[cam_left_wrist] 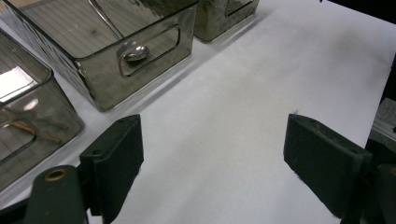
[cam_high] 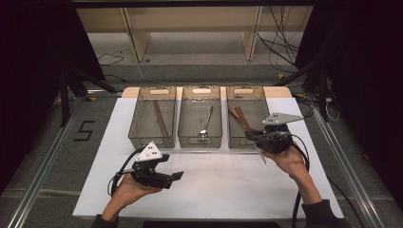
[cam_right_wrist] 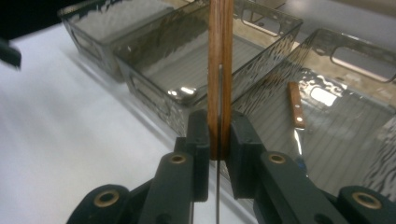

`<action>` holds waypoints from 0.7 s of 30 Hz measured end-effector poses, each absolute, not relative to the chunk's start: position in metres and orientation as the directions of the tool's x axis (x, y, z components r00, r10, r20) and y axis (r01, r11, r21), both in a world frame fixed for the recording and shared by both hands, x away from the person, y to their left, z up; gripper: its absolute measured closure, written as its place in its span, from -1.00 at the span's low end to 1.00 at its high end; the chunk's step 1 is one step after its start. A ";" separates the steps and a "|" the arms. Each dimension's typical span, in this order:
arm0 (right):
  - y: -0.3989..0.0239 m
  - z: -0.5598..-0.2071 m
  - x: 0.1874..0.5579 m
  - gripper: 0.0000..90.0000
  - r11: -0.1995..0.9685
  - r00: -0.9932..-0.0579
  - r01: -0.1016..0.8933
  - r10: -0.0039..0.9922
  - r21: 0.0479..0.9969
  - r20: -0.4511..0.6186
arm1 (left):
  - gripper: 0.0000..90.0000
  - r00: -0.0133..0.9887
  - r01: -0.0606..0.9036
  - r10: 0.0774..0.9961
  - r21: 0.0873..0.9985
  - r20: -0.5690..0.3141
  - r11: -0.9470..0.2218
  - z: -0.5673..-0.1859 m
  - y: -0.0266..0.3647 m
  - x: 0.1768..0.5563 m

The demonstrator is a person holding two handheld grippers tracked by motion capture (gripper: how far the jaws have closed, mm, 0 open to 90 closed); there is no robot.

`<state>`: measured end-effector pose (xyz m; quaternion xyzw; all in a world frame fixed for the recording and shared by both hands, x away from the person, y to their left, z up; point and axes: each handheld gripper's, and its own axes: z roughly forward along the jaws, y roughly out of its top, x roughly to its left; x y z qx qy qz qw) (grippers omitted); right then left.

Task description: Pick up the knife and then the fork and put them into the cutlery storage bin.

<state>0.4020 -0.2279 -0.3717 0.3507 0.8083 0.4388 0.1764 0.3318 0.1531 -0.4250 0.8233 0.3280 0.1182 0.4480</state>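
While the white table sheet (cam_high: 214, 175) is spreading across the lower half of the high view, three clear smoked bins are sitting in a row at upper centre: the left bin (cam_high: 153, 118), the middle bin (cam_high: 200, 118) and the right bin (cam_high: 243, 116). The left bin is holding a long brown wooden-handled piece, type unclear. The middle bin is holding a metal spoon (cam_high: 206, 124), bowl toward the near wall. The right bin is holding wooden-handled pieces lying crossed.

Left gripper (cam_high: 177, 175) is hovering at lower left over bare sheet; its jaws are standing wide apart with nothing between them, as the left gripper view confirms.

Right gripper (cam_high: 254, 137) is sitting at centre right, over the right bin's near wall. In the right gripper view its jaws are pressing tight on a wooden-handled knife (cam_right_wrist: 220, 70); the handle is rising up the middle of the frame, and a thin metal edge is running down between the pads.
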 end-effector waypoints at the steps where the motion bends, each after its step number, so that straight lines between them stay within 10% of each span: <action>1: -0.229 -0.371 0.406 0.80 0.353 -0.688 0.426 0.725 0.833 0.044 | -0.56 0.756 0.431 0.648 0.817 -0.094 -0.384 -0.427 0.153 0.331; 21: -0.233 -0.348 0.471 0.80 0.231 -0.595 0.585 0.774 0.777 0.217 | -0.58 0.733 0.428 0.672 0.837 -0.102 -0.340 -0.445 0.158 0.325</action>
